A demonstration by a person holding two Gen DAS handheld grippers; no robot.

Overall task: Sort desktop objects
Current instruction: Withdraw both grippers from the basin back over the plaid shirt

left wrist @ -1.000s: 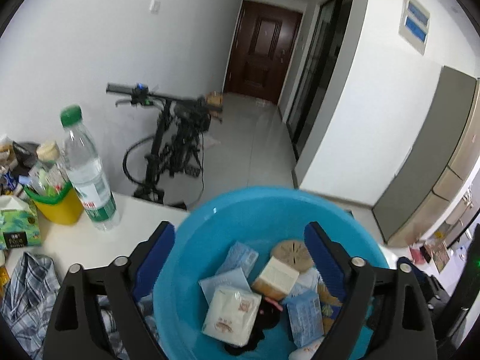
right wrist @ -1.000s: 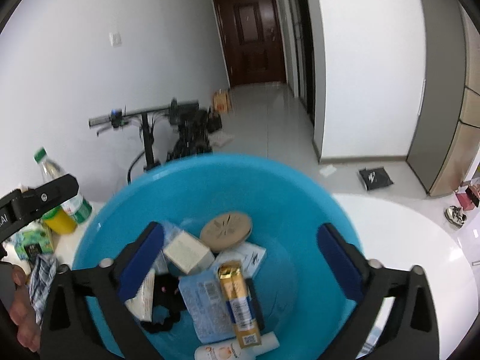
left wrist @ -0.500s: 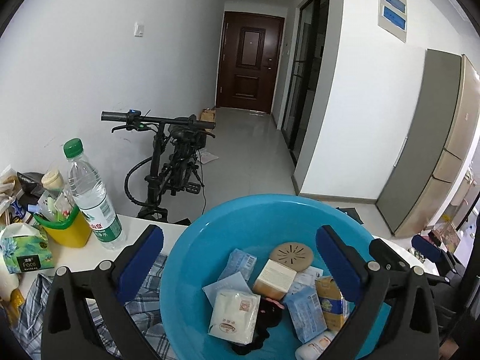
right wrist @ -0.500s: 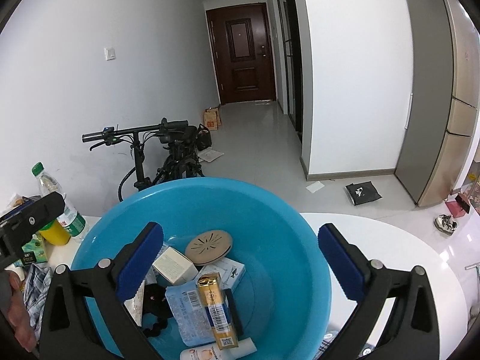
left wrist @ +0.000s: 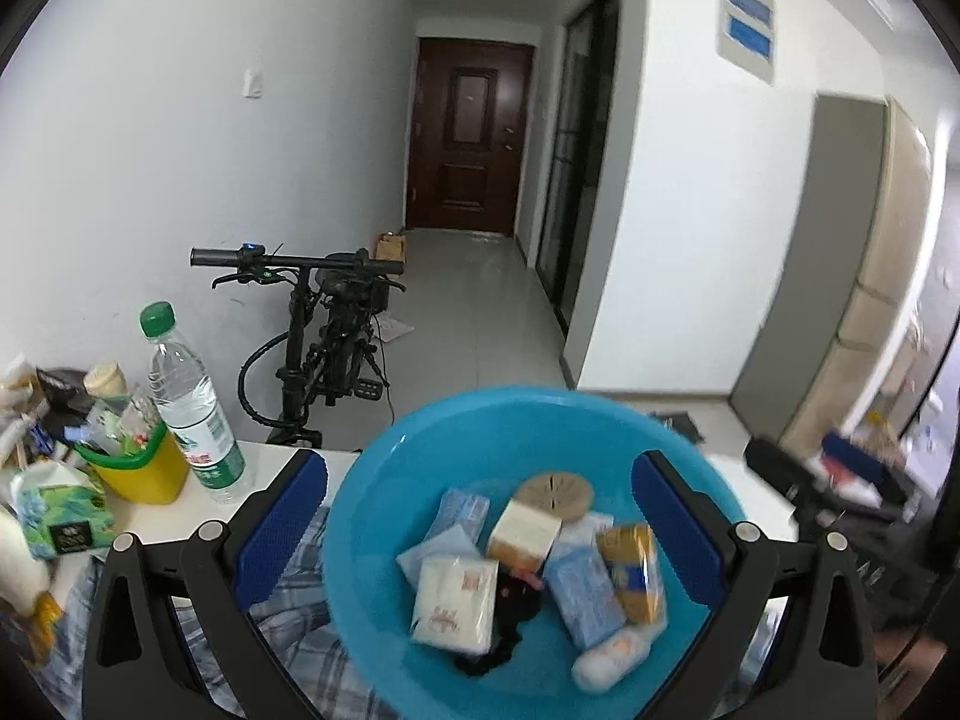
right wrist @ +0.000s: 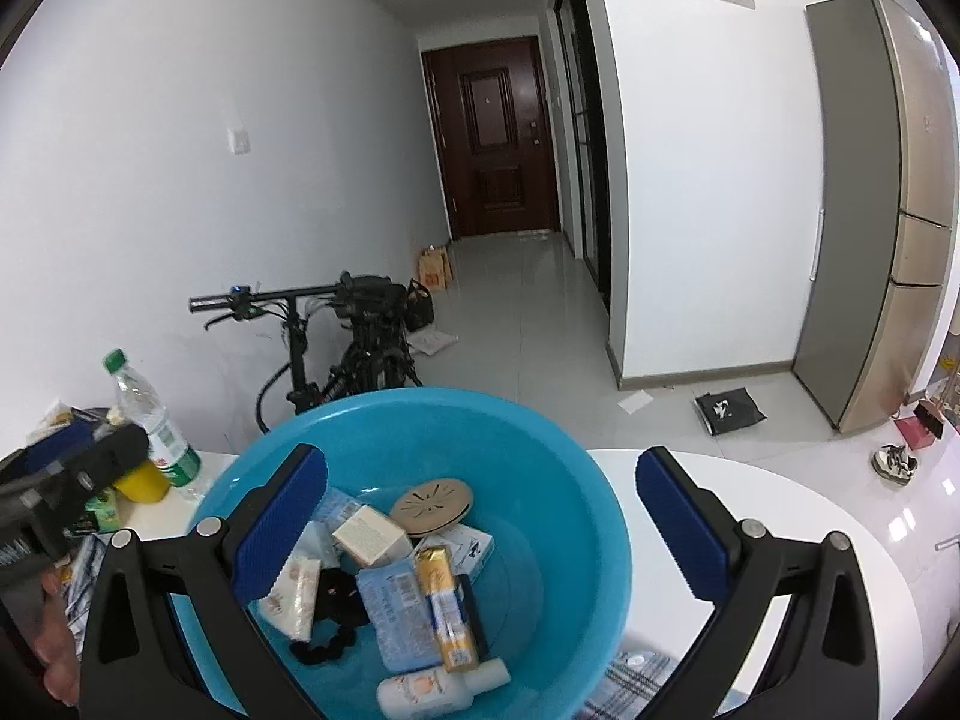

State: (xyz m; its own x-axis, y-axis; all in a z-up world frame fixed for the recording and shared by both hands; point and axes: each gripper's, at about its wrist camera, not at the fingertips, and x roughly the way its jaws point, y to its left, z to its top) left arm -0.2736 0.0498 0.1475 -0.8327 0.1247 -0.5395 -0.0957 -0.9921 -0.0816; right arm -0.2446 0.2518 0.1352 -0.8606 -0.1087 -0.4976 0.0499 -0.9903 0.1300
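A blue basin (left wrist: 390, 468) (right wrist: 540, 480) stands on the white table (right wrist: 780, 516), partly over a plaid cloth (left wrist: 300, 630). Inside lie tissue packs (left wrist: 456, 600), a small box (left wrist: 522, 531), a round wooden coaster (right wrist: 432, 501), a gold packet (right wrist: 444, 606), a white bottle (right wrist: 432, 690) and a black hair tie (right wrist: 330, 648). My left gripper (left wrist: 477, 516) is open, its blue pads spread wider than the basin's contents. My right gripper (right wrist: 480, 516) is open too, left pad over the basin, right pad outside its rim. Neither holds anything.
A water bottle (left wrist: 192, 414), a yellow cup of small items (left wrist: 144, 474) and a green tissue box (left wrist: 57, 510) crowd the table's left. A bicycle (left wrist: 324, 324) leans by the wall beyond. A hand (right wrist: 48, 648) holds the left gripper's body.
Both grippers have drawn back and tilted up, so the basin sits lower and smaller in view. The left gripper's jaws have widened since a second ago.
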